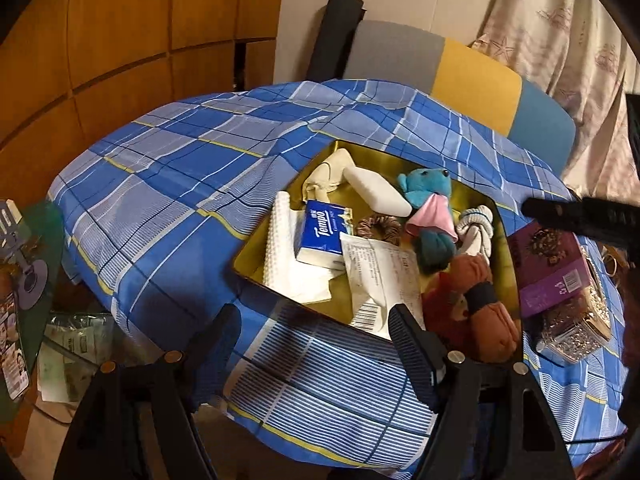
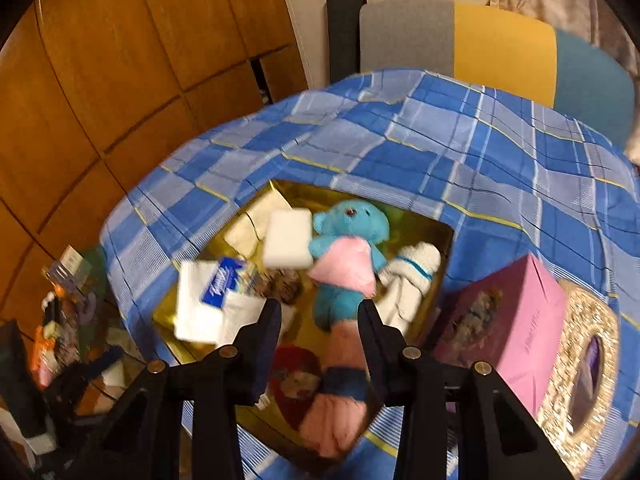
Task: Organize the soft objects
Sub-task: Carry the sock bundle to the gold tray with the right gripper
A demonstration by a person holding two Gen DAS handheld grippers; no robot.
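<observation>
A gold tray (image 1: 256,258) (image 2: 440,236) sits on the blue plaid cloth and holds soft things: a blue teddy bear (image 1: 426,188) (image 2: 348,224) with a pink cloth, a white sponge (image 1: 376,192) (image 2: 288,242), a Tempo tissue pack (image 1: 324,232) (image 2: 224,280), a rope toy (image 1: 476,232) (image 2: 412,276), a scrunchie (image 1: 378,228) and an orange plush (image 1: 472,308) (image 2: 332,392). My left gripper (image 1: 312,344) is open and empty over the tray's near edge. My right gripper (image 2: 320,316) is open and empty above the tray; it also shows in the left wrist view (image 1: 532,208).
A purple box (image 1: 556,264) (image 2: 516,320) and a glittery tissue holder (image 1: 576,332) (image 2: 584,360) stand right of the tray. A grey, yellow and blue chair back (image 1: 472,76) (image 2: 500,44) is behind the table. Clutter (image 1: 72,352) lies at the lower left.
</observation>
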